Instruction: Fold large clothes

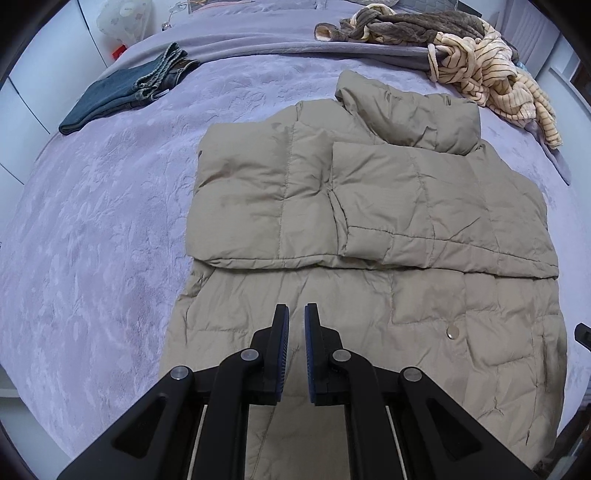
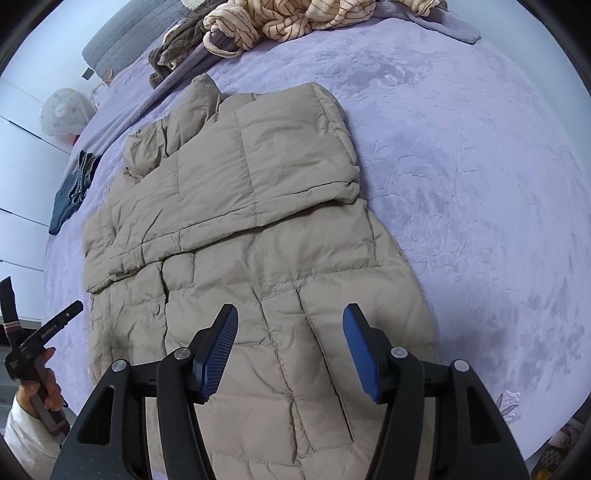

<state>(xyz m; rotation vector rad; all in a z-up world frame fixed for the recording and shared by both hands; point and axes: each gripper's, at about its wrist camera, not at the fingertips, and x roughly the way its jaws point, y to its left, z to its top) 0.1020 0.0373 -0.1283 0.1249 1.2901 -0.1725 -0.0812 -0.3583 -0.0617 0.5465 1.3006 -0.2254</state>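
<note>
A tan quilted puffer jacket (image 1: pixel 369 229) lies flat on the purple bed, both sleeves folded across its chest, collar at the far end. It also shows in the right wrist view (image 2: pixel 258 229). My left gripper (image 1: pixel 296 314) hovers over the jacket's lower hem area with its jaws nearly together and nothing between them. My right gripper (image 2: pixel 290 317) is open and empty above the jacket's lower part. The left gripper and the hand that holds it also show at the left edge of the right wrist view (image 2: pixel 37 354).
Folded blue jeans (image 1: pixel 122 96) lie at the far left of the bed (image 1: pixel 92 221). A heap of striped cream and brown clothes (image 1: pixel 461 55) lies at the far right, also in the right wrist view (image 2: pixel 266 22). White cabinets stand to the left.
</note>
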